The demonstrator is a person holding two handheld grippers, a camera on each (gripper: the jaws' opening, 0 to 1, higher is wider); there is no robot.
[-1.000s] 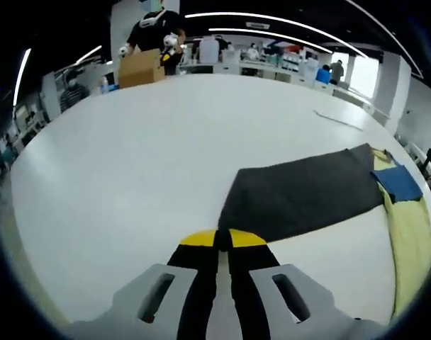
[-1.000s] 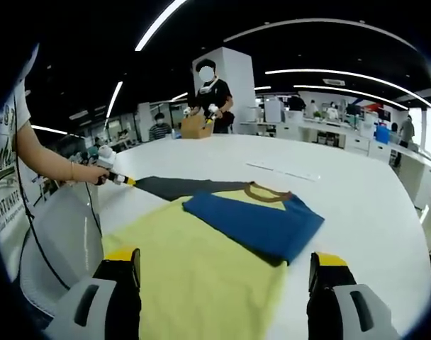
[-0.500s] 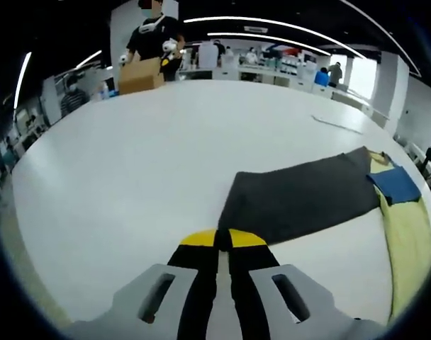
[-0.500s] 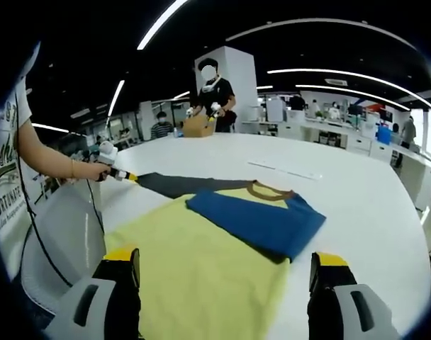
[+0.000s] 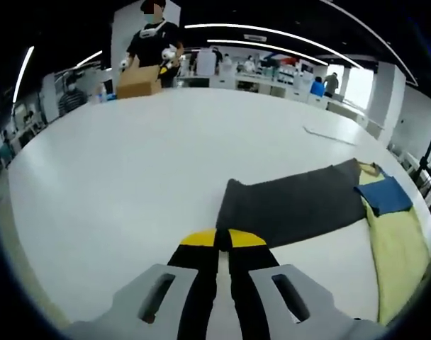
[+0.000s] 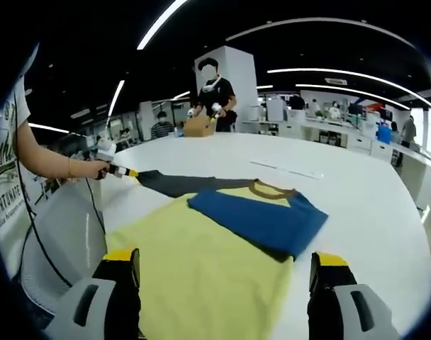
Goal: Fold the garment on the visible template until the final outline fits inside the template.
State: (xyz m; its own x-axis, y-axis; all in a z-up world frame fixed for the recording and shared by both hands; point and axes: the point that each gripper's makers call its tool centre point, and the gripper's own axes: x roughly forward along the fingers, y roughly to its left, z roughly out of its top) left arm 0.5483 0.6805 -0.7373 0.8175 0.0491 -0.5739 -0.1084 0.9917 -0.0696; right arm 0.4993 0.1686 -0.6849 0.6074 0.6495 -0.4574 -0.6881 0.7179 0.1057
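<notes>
Your left claw point(image 5: 217, 241) has its yellow-tipped jaws pressed together, pinching the near end of the garment's dark grey sleeve point(image 5: 293, 210). The sleeve lies stretched flat along the white worktop point(image 5: 130, 163), reaching away to the right where it joins the yellow body point(image 5: 393, 255) and the blue sleeve point(image 5: 384, 195) folded across it. Compared with a second ago, the grey sleeve looks a little shorter and further from you in the left gripper view, which suggests you have started to draw or lift its end; the change is small.

In the right gripper view, your right claw point(image 6: 226, 283) hangs spread wide and empty over the near yellow hem of the garment point(image 6: 201, 269). The left claw point(image 6: 118, 170) appears at far left, holding the grey sleeve tip. The grey sleeve is not yet folded in, so the fold is likely about half done.
</notes>
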